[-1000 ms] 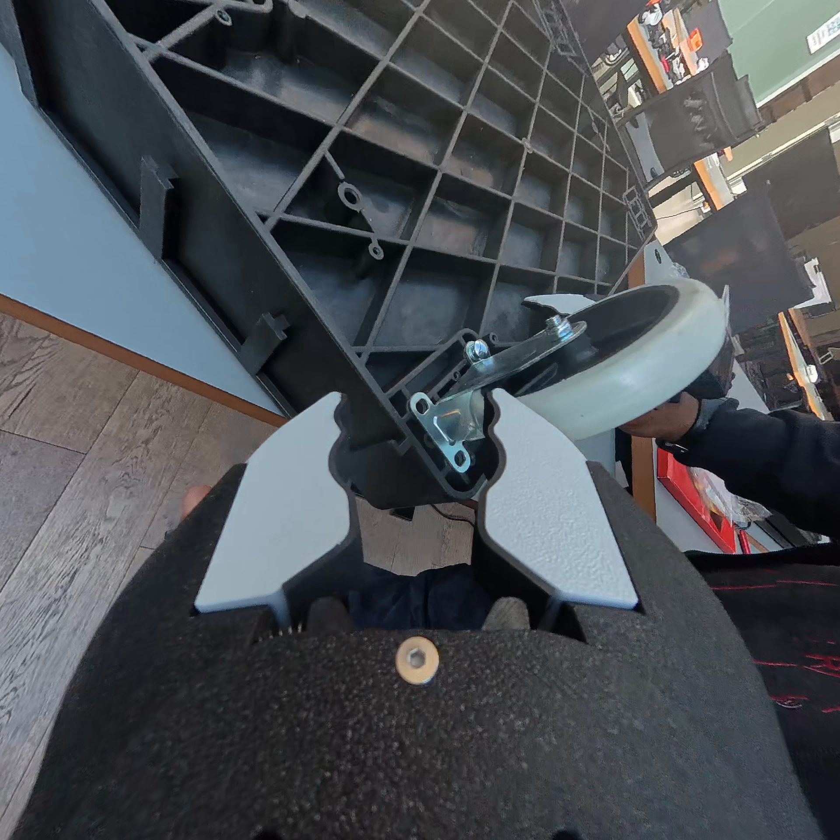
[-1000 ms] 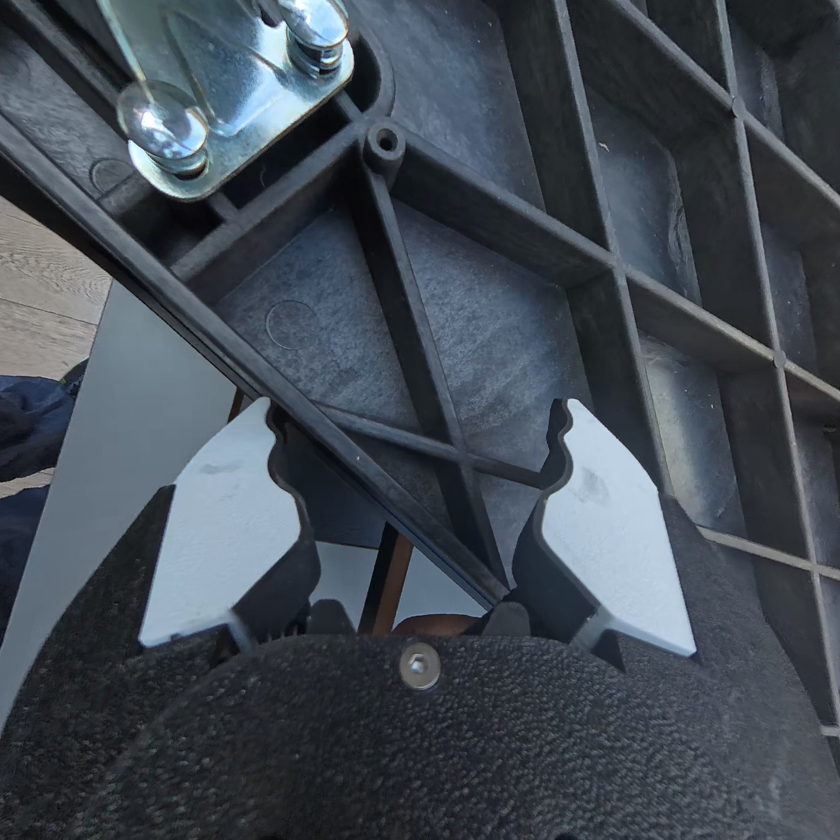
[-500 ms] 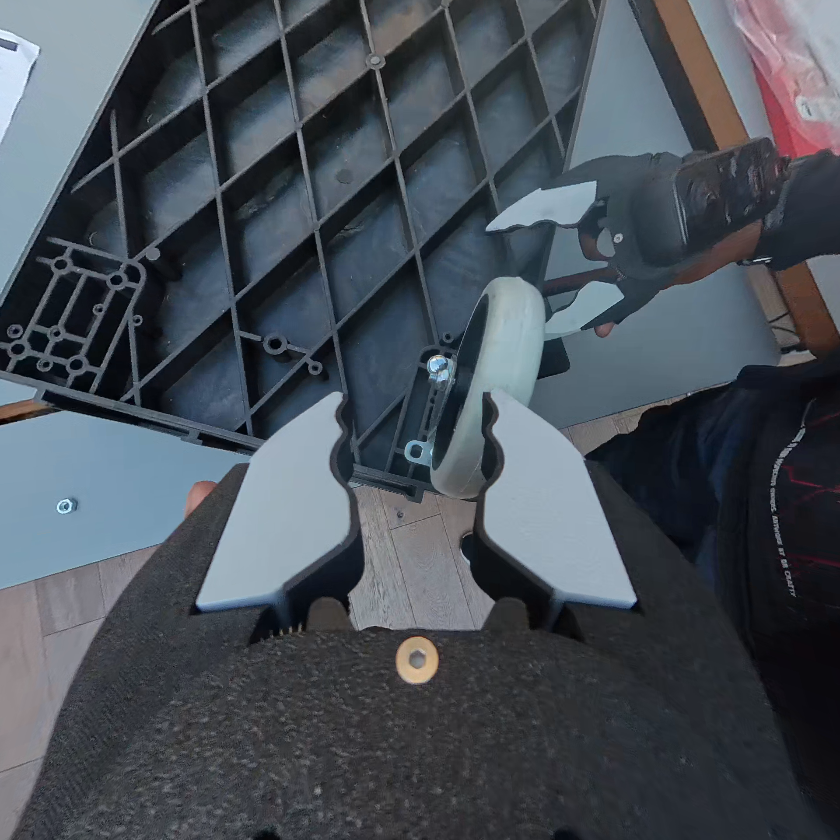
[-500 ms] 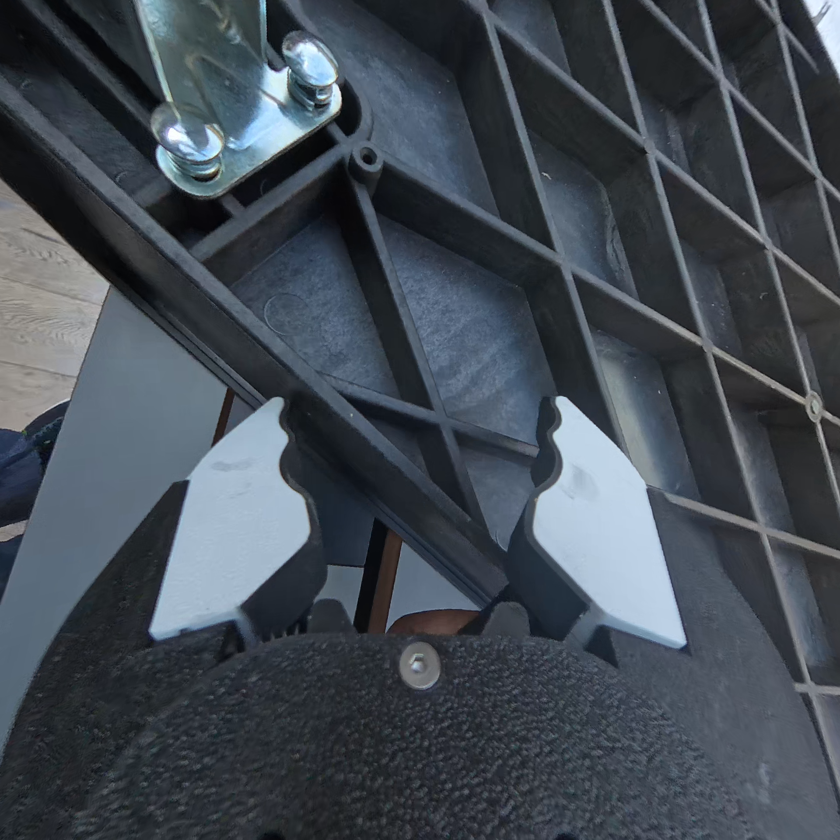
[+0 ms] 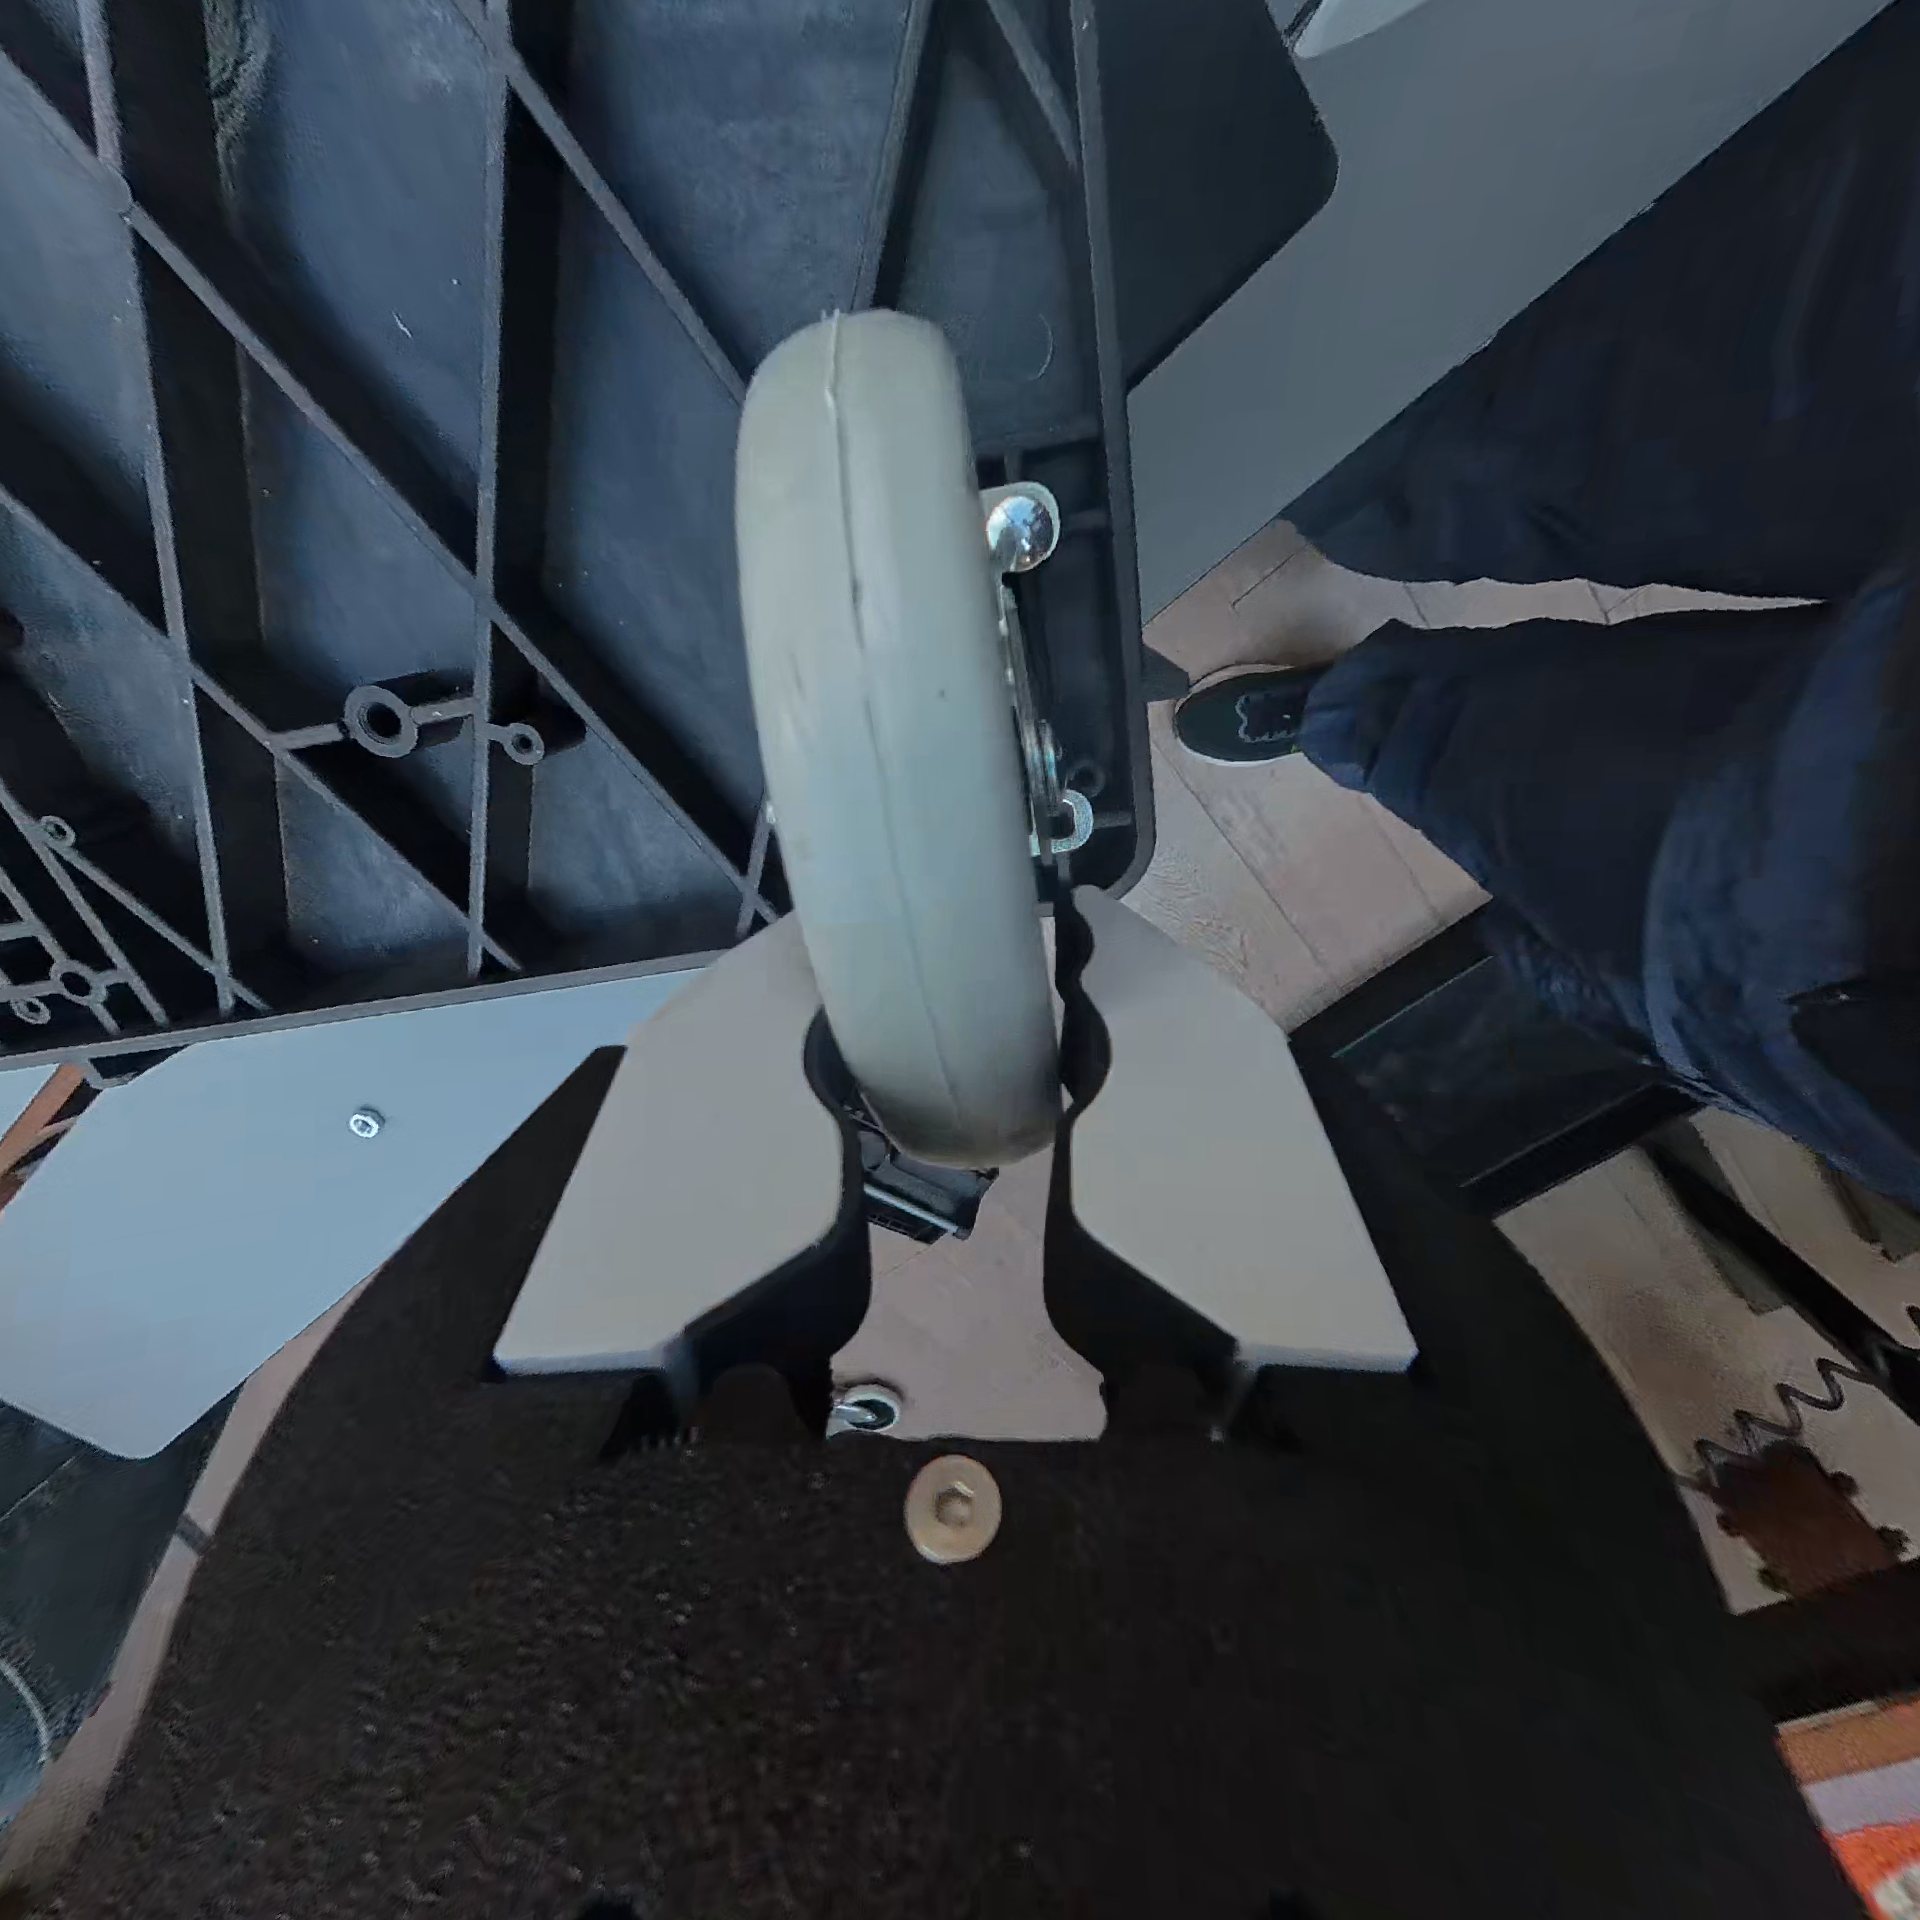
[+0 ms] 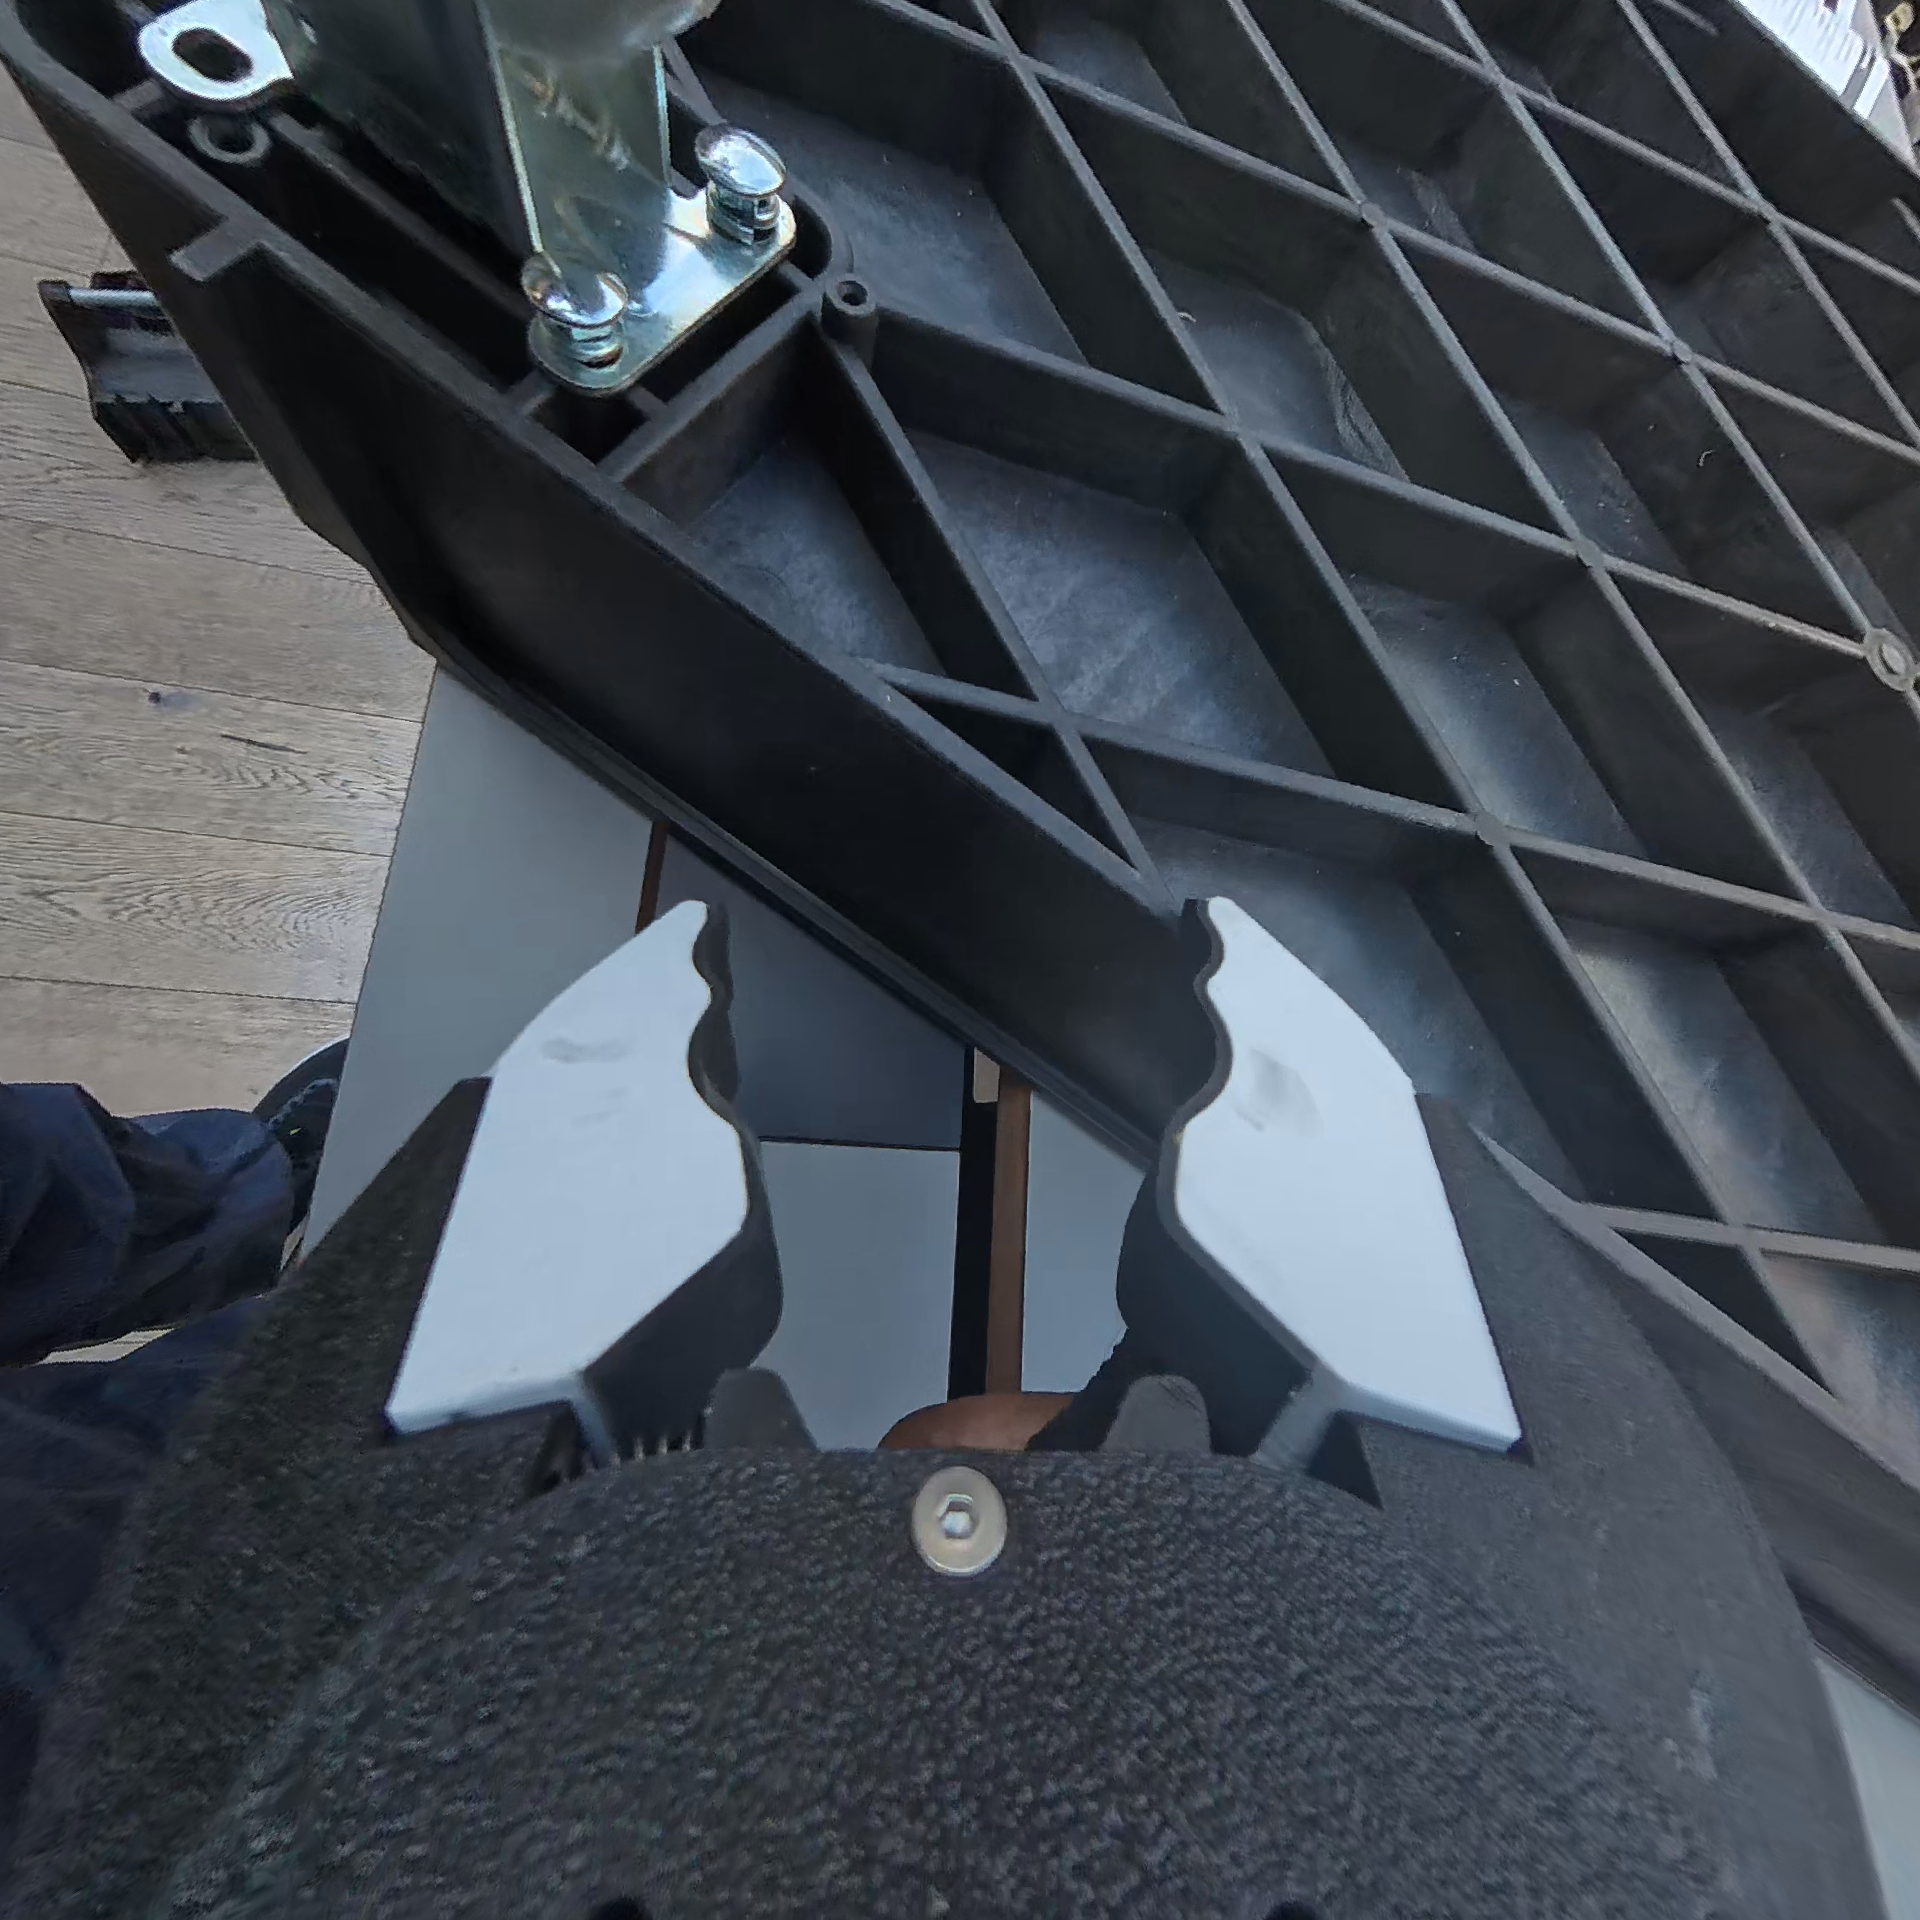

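My left gripper [image 5: 940, 1023] pinches the smooth grey caster wheel [image 5: 883, 727], bolted at the ribbed black plastic platform's [image 6: 1299, 623] corner. My right gripper [image 6: 951, 1023] spreads wide, its 1 o'clock finger touching the platform's rim [image 6: 831, 790]; wood floor [image 6: 156, 675] lies open at 9 o'clock.

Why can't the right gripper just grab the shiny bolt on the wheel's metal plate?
Probably it can. The right gripper is open, the near bolt is bare, and only the black platform's edge rib lies between them.
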Tool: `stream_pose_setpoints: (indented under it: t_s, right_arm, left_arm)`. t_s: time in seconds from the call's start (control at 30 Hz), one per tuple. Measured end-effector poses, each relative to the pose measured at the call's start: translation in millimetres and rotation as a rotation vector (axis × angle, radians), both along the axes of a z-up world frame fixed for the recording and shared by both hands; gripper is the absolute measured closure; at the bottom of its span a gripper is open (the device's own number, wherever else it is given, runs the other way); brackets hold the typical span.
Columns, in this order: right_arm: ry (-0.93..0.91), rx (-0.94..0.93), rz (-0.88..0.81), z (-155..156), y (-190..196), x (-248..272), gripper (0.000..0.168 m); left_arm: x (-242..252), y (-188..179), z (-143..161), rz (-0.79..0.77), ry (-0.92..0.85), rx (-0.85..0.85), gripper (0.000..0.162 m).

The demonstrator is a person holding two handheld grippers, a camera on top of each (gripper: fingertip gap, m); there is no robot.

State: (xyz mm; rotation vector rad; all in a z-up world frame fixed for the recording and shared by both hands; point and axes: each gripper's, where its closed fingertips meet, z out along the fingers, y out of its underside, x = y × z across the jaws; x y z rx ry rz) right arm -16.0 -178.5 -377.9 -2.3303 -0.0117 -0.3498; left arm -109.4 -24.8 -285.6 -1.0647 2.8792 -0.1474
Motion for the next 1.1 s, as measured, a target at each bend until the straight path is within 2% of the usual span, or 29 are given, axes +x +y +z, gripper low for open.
stream_pose_setpoints:
  t_s: [0.27, 0.5, 0.6, 0.93, 1.1]
  right_arm:
    - [0.013, 0.005, 0.007, -4, -14, 3, 0.090]
    - [0.043, 0.014, 0.016, -5, -15, 1, 0.091]
    - [0.048, 0.017, 0.025, -4, -15, -2, 0.092]
    - [0.034, -0.001, 0.066, -3, -26, -10, 0.093]
    - [0.042, -0.005, 0.063, -2, -30, -15, 0.093]
  left_arm:
    - [0, 2, -2, -0.065, 0.007, 0.015, 0.127]
    - [-16, 3, -14, 0.140, 0.092, -0.040, 0.129]
    - [-18, 0, -16, 0.154, 0.077, -0.070, 0.129]
    - [-10, 4, -14, 0.057, 0.073, -0.041, 0.129]
    - [-14, 4, -15, 0.077, 0.108, -0.044, 0.130]
